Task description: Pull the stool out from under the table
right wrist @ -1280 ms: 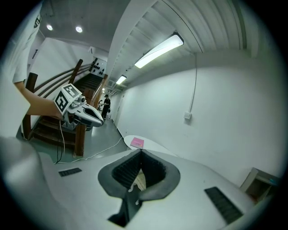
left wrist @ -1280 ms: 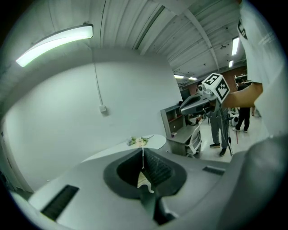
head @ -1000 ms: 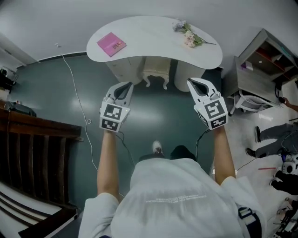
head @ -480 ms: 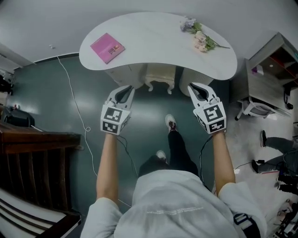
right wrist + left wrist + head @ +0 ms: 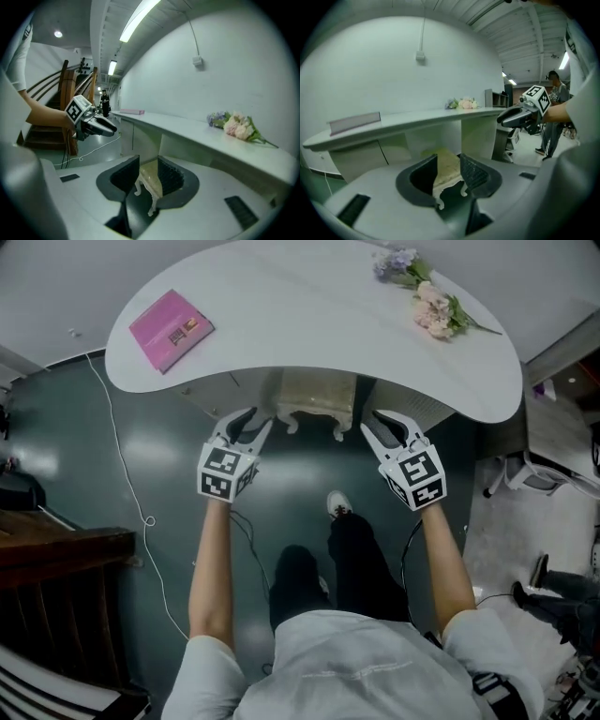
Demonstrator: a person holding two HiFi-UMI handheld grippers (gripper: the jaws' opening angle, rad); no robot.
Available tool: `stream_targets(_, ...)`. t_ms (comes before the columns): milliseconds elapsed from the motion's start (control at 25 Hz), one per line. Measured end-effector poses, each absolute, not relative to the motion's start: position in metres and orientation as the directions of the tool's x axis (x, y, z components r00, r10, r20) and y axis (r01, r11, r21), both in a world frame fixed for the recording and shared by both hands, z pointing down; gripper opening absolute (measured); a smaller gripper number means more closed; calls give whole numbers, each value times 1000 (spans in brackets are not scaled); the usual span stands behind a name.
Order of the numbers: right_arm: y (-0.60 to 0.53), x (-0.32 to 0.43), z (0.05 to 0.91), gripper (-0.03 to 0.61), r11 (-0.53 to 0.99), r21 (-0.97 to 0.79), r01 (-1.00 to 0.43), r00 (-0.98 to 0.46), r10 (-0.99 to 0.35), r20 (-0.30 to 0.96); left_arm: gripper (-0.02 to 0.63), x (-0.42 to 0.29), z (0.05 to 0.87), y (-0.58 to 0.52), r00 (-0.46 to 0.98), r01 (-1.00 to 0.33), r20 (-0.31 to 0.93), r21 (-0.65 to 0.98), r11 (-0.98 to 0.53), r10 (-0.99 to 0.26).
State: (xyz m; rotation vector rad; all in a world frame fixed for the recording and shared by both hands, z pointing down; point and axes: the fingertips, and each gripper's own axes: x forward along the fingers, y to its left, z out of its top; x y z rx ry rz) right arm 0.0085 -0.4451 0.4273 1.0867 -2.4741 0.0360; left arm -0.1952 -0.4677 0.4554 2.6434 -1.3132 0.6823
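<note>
Cream carved-leg stool (image 5: 314, 401) sits under white curved table (image 5: 309, 324). Left gripper (image 5: 255, 421) and right gripper (image 5: 378, 424) jaws opening, partway apart. One front stool corner sits between each pair, not clamped.

Dark glossy floor (image 5: 309, 474); pale wall (image 5: 370, 65); dark wooden furniture (image 5: 56, 563) at left; strip lights (image 5: 140, 18) on ceiling.

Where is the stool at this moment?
Head view, upper centre: the stool sits tucked under the near edge of the white table, only its front showing.
</note>
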Motion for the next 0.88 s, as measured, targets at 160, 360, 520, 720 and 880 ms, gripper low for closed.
stream_targets(160, -473, 2, 509, 124, 718, 175, -673, -616, -676, 405, 150, -201, 542, -498, 516, -778, 457, -102, -620, -724)
stream_targets(360, -513, 8, 600, 206, 689, 115, -715, -608, -695, 384, 183, -203, 636, -531, 509, -788, 447, -102, -607, -736)
stream_targets(520, -532, 21, 663, 260, 651, 78, -755, -584, -722, 372, 223, -199, 696, -547, 528, -784, 451, -66, -617, -719)
stream_targets(720, -545, 26, 728, 284, 646, 61, -761, -571, -712, 410, 278, -194, 749, -568, 535, -773, 466, -66, -631, -705)
stream_targets(880, -557, 28, 763, 290, 649, 60, -758, -560, -695, 451, 295, -194, 783, -587, 519, -784, 492, -52, -619, -699)
